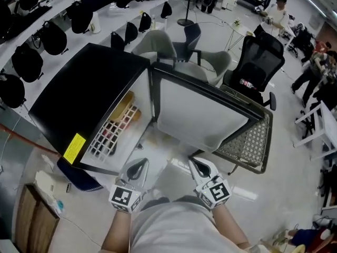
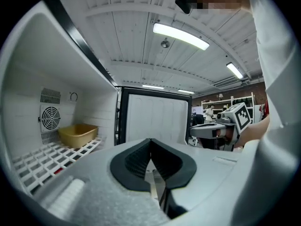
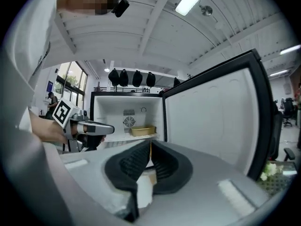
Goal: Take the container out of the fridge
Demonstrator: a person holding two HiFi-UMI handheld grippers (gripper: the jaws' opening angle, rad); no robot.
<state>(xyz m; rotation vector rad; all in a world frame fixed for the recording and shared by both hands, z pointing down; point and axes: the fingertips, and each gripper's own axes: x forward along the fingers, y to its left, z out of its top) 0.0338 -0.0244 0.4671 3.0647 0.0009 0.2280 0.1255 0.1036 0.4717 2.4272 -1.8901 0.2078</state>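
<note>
Container [image 2: 77, 134] on fridge shelf [image 2: 47, 160] (at rear), well beyond left claw [image 2: 150, 141], right claw [image 3: 150, 143], both closed

The fridge [image 1: 79, 99] was black outside and white within, with a yellow sticker [image 1: 75, 148] on its black casing. Its door [image 1: 205, 115] showed a white inner panel inside a black frame. The container [image 2: 77, 134] was a dull mustard yellow, and the shelf [image 2: 47, 159] under it was white, in a square grid pattern. The left gripper [image 1: 138, 167] and right gripper [image 1: 199, 166] were pale grey with black ribbed pads [image 2: 136, 161], each bearing a cube [image 1: 126, 198] of black-and-white square markers. The office chair [image 1: 260, 57] was black and the floor [image 1: 295, 183] light grey.
</note>
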